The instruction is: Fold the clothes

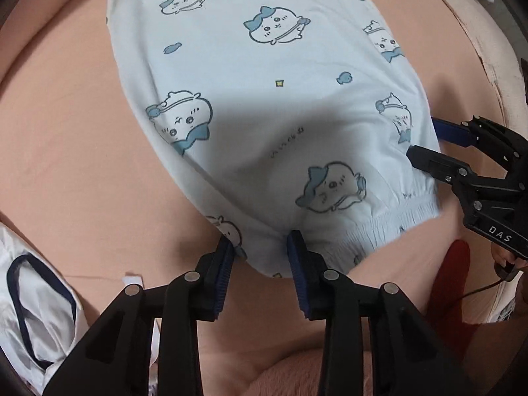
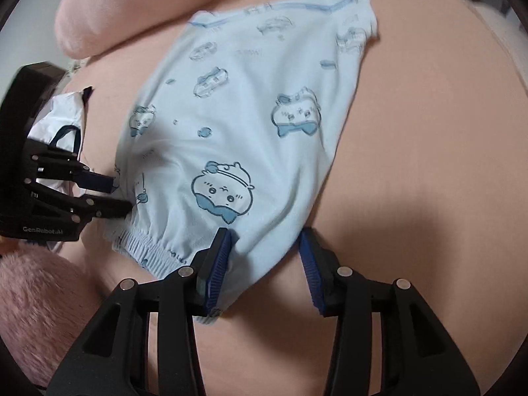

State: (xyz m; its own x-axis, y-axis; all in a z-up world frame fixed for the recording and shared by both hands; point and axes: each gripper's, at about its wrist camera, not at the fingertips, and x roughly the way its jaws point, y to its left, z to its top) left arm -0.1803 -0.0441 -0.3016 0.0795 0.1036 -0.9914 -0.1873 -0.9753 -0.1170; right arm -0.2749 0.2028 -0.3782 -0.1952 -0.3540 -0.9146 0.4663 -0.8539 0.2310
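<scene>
I see blue shorts (image 1: 264,99) flat on pink sheet (image 1: 66,132), my left gripper (image 1: 260,260) and right gripper (image 2: 264,257) both spread, straddling the waistband corners, not pinching.

The left gripper (image 1: 260,247) is matte black, with two linked arms on each side pinned by round silver rivets, and ribbed blue pads lining the jaws. The right gripper (image 2: 264,247) has the same black linkage, silver rivets and ribbed blue pads. From the left wrist view its body carries white letters "DAS", and a thin black cable trails below it. The left body reads what looks like "GenRobot.AI".
</scene>
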